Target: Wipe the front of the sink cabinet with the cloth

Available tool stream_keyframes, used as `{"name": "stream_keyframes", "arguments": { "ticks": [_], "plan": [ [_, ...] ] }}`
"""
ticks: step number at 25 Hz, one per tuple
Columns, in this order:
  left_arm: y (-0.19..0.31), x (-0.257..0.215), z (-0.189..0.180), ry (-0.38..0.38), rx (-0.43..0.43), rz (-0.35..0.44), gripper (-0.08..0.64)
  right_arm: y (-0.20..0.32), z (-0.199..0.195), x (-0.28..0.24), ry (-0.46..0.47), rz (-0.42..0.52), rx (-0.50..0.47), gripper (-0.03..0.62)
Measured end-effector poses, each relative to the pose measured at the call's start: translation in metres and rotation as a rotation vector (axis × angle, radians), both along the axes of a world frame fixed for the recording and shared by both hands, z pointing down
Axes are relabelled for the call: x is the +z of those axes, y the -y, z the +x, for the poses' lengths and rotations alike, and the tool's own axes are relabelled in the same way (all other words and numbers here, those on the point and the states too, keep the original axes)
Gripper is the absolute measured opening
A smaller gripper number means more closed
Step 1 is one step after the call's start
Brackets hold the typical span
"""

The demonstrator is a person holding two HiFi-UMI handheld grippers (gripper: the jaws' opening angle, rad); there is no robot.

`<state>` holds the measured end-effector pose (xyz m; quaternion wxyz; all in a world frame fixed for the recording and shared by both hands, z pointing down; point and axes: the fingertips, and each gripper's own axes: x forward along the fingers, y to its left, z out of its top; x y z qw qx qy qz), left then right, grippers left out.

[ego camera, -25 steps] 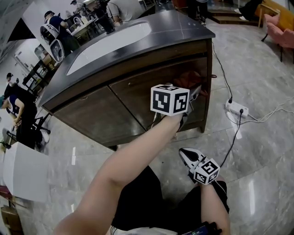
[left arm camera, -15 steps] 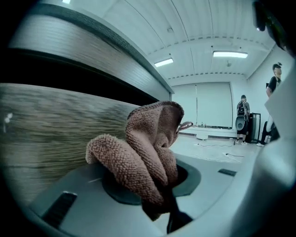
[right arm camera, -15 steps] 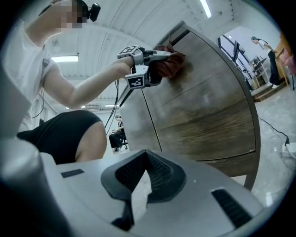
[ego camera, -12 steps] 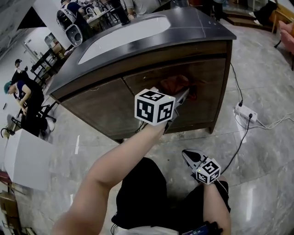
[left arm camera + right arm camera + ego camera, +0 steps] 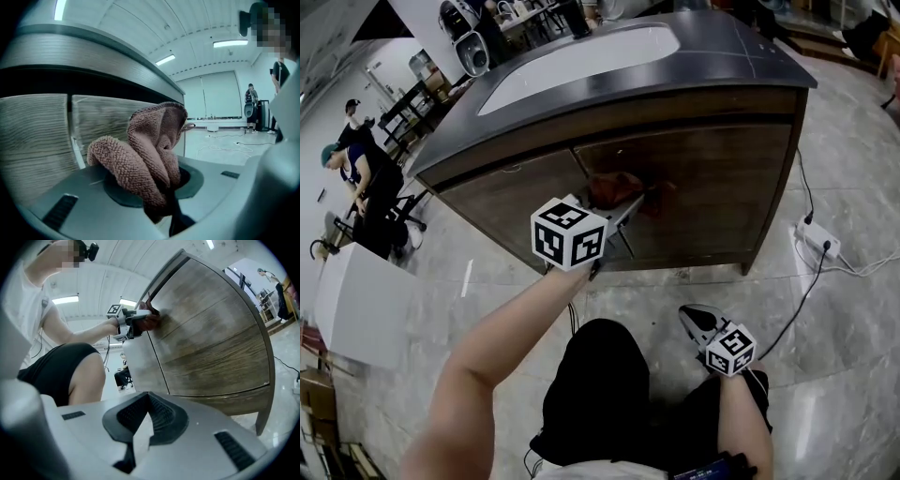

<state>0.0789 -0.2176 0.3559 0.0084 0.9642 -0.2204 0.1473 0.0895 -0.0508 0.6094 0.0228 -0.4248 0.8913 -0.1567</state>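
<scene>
The sink cabinet (image 5: 712,187) has dark brown wooden doors under a grey top. My left gripper (image 5: 623,199) is shut on a reddish-brown cloth (image 5: 614,186) and presses it against the upper cabinet front, near the seam between the two doors. In the left gripper view the bunched cloth (image 5: 145,150) fills the jaws of the left gripper (image 5: 161,183), with the wood-grain door (image 5: 33,136) just behind. My right gripper (image 5: 694,321) hangs low by the person's knee, shut and holding nothing. The right gripper view looks over the right gripper (image 5: 147,397) at the cabinet (image 5: 211,333) and the cloth (image 5: 150,320).
A white sink basin (image 5: 581,54) is set in the countertop. A white power strip (image 5: 817,239) and its cables lie on the marble floor at the right. People (image 5: 361,173) and chairs are at the far left, beside a white surface (image 5: 352,305).
My left gripper has slid the cloth leftward across the cabinet front, from the right door toward the middle seam. The right gripper has stayed low by the knee.
</scene>
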Motion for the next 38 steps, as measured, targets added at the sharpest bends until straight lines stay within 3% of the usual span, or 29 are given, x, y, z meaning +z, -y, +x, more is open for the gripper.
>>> {"name": "stream_keyframes", "arguments": {
  "ticks": [3, 7, 14, 17, 21, 25, 33, 38],
  "plan": [
    [0.011, 0.006, -0.027, -0.002, -0.048, -0.043, 0.112, 0.002, -0.009, 0.0, 0.005, 0.002, -0.031, 0.012],
    [0.018, 0.024, -0.052, -0.032, -0.102, -0.158, 0.112, 0.006, -0.017, 0.001, 0.024, -0.003, -0.057, 0.012],
    [0.02, 0.053, -0.063, -0.008, -0.107, -0.273, 0.112, 0.012, -0.044, -0.003, 0.042, 0.002, -0.108, 0.012],
    [0.018, 0.052, -0.049, -0.005, -0.09, -0.272, 0.112, 0.009, -0.045, -0.001, 0.018, -0.005, -0.117, 0.012],
    [0.013, 0.057, -0.023, 0.011, -0.073, -0.274, 0.112, 0.007, -0.025, 0.0, 0.023, -0.018, -0.06, 0.012],
    [0.002, 0.06, 0.013, 0.024, -0.019, -0.277, 0.112, 0.005, -0.009, -0.004, 0.04, -0.016, -0.007, 0.012],
    [-0.021, 0.057, 0.089, 0.023, 0.095, -0.268, 0.113, -0.009, -0.013, -0.019, 0.008, 0.018, -0.023, 0.012],
    [-0.032, 0.062, 0.131, 0.035, 0.14, -0.253, 0.112, -0.017, 0.003, -0.027, 0.003, 0.027, 0.025, 0.012]
  ]
}}
